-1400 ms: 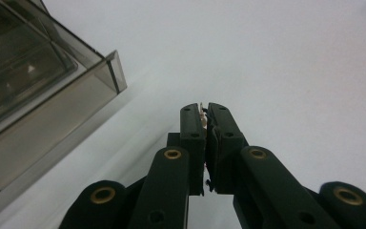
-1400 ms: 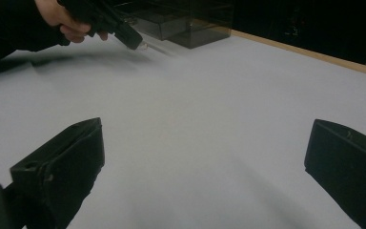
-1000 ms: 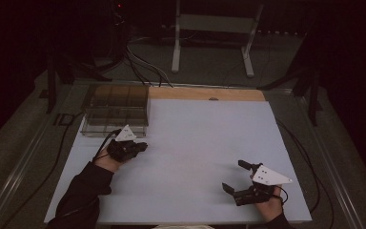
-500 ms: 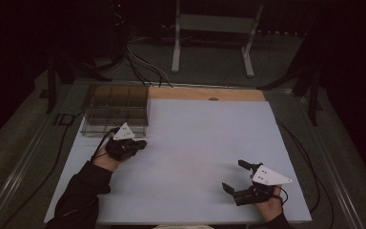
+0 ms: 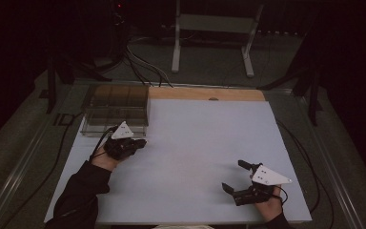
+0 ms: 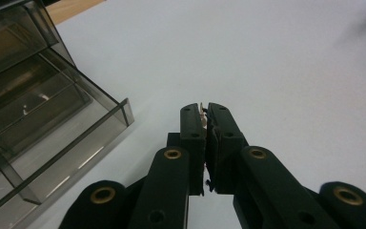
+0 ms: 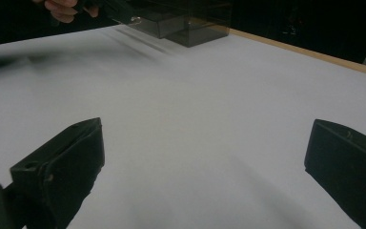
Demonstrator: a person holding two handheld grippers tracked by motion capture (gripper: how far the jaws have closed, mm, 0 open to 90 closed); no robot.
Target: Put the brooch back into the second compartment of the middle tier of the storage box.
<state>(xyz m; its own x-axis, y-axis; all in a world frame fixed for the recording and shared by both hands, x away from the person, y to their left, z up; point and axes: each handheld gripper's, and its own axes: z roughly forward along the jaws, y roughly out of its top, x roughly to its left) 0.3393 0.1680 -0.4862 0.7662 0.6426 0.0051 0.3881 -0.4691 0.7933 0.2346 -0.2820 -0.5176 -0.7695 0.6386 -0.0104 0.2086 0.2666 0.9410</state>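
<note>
Tool, left (image 5: pixel 140 141): my left tool sits at the left of the surface, just in front of the smoky clear box, its jaws pressed together. In the left gripper view (image 6: pixel 206 110) a small pale scrap shows between the tips, too small for me to tell what it is.
Tool, right (image 5: pixel 236 175): my right tool rests at the near right of the surface with its jaws spread wide and nothing between them. In the right gripper view (image 7: pixel 205 162) both black jaws frame bare white surface.
Box (image 5: pixel 116 109): a tinted see-through box with inner compartments stands at the far left corner of the surface. In the left gripper view (image 6: pixel 38 119) its open near wall and dividers lie just beside my left tool, apart from the jaws. I cannot tell what the compartments hold.
Surface (image 5: pixel 205 138): white sheet covering most of the top, with a strip of bare wood along the far edge.
Hands: my left hand (image 5: pixel 106 157) grips the left tool from the near side, dark sleeve behind it; my right hand (image 5: pixel 269 207) holds the right tool at the near edge.
Spacing: the two tools are well apart.
</note>
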